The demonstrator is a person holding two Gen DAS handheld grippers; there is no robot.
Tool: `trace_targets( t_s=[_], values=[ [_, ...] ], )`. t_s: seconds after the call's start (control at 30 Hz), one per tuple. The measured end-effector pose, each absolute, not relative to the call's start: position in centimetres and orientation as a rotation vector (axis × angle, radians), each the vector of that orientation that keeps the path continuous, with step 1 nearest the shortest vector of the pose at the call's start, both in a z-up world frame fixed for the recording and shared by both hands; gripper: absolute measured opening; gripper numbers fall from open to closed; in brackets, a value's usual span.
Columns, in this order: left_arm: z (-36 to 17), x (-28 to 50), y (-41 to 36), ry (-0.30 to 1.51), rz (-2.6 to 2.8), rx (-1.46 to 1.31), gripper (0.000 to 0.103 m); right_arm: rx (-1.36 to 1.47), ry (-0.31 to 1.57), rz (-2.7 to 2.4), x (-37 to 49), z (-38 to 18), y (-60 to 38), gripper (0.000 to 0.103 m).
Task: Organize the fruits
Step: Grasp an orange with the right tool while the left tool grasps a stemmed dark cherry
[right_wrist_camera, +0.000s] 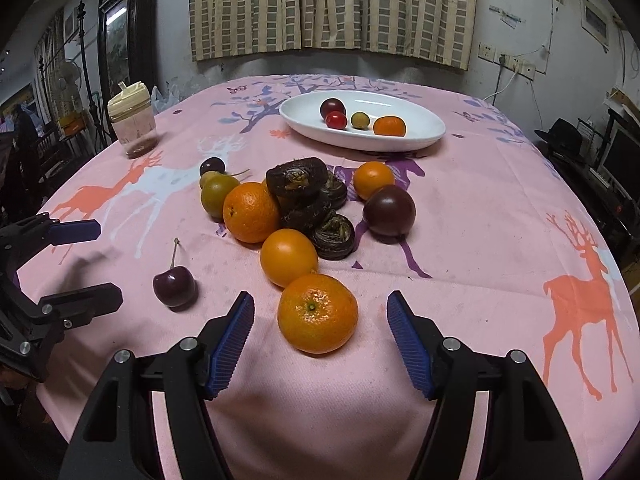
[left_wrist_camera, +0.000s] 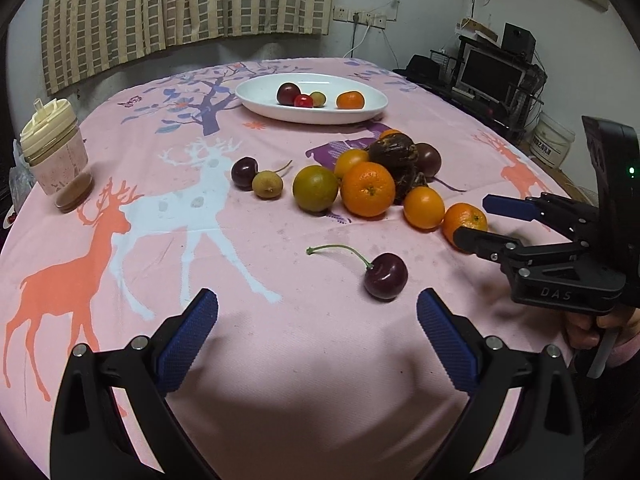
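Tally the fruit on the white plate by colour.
dark red fruit: 1
bright red fruit: 1
yellow-green fruit: 1
orange fruit: 1
Total: 4

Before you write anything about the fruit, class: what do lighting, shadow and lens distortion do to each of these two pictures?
Left wrist view: the fisheye bows the curtain and rounds the tablecloth; a soft shadow pools between the open left gripper fingers. Right wrist view: dark corners; glare streaks the white dish; the nearest tangerine is sharp, shadow beneath it, before the open right gripper.
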State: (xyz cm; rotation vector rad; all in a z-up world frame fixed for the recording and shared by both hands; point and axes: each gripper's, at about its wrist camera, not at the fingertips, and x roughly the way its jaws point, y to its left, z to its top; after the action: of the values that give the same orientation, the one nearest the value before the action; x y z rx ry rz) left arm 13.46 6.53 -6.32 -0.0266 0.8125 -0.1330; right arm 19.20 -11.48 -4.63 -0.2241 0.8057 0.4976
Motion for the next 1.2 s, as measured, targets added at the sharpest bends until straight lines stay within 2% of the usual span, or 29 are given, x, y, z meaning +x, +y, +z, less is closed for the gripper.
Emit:
trace_targets(
  t_s=[0.23, 0.37, 0.63, 0.7, 0.73, 0.83, 0.93, 1.0, 1.07, 1.2],
  values=[
    [-6.5, 13.8, 7.0, 0.832, -0.142, -0.059, 0.098, -0.232, 0.842, 0.506, 19.5, -5.1, -11.2, 0.060],
    [-6.7, 14.0, 7.2, 0.846, -0.144, -0.083, 0.098, -0.247, 0.866, 0.500, 19.7, -5.5, -11.0, 0.043],
    [-6.6, 14.8, 6.1, 0.858, -0.229, -0.087, 0.097, -0.107, 0.865, 0.514, 20.3, -5.3, -12.7, 0.042],
    [-6.7, 15.3, 5.2, 0.866, -0.265, -0.089, 0.083, -0.100, 0.868, 0.509, 20.5, -5.2, -12.8, 0.042],
    [-6.8, 15.6, 4.6, 0.880, -0.280, -0.074, 0.070, -0.101, 0.867, 0.510, 20.4, -5.2, -12.8, 0.043],
    [-7.4, 16.3, 3.2, 0.907, -0.286, -0.021, 0.056, -0.103, 0.855, 0.520, 20.4, -5.1, -12.7, 0.043],
    [-7.4, 16.9, 2.5, 0.910, -0.277, 0.000, 0.055, -0.097, 0.845, 0.535, 20.3, -5.0, -12.8, 0.043],
    [-7.5, 17.2, 2.3, 0.917, -0.269, 0.009, 0.051, -0.092, 0.841, 0.541, 20.3, -4.9, -12.9, 0.043],
    [-7.9, 17.5, 2.1, 0.942, -0.263, 0.022, 0.037, -0.087, 0.836, 0.547, 20.2, -4.9, -13.0, 0.043],
    [-8.1, 17.3, 1.6, 0.938, -0.246, 0.054, 0.029, -0.076, 0.827, 0.560, 20.1, -4.7, -13.2, 0.043]
  ],
)
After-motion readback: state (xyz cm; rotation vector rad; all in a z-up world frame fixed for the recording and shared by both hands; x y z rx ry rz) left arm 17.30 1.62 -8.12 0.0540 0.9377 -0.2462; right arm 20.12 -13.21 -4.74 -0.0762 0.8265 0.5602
